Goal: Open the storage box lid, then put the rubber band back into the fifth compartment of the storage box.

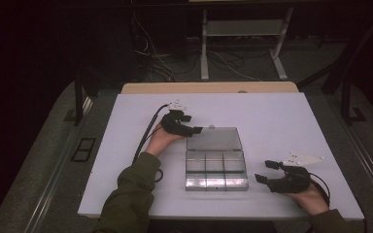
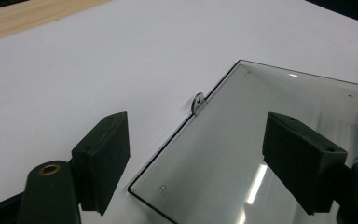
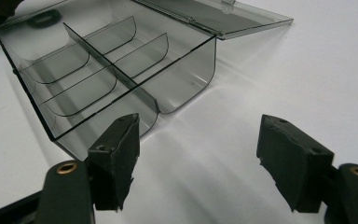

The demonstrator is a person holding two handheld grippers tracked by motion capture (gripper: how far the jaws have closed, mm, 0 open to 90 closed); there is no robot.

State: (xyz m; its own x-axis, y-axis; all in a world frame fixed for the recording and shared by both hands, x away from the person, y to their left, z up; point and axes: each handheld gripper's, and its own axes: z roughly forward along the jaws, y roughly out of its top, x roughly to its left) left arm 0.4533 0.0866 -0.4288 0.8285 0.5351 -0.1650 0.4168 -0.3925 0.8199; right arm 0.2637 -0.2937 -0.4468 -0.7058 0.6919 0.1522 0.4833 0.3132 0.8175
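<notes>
Black tools both wide apart: left tool (image 1: 194, 124), right tool (image 1: 266, 171).

Both arms wear olive-green sleeves (image 1: 131, 189) that bunch loosely at the cuff. Each hand carries a matte black claw: the left claw (image 1: 190, 124) trails a black cable (image 1: 145, 133), and the right claw (image 1: 267, 171) bears a pale grey three-cornered plate (image 1: 303, 158) on top. Up close, the jaws are blocky black pads (image 3: 116, 161) with small screw holes, mounted on arms with brass-ringed pivots (image 3: 66, 167).

Bare white table (image 1: 281, 121) surrounds the open clear compartment box (image 1: 216, 167), the sole obstacle.
</notes>
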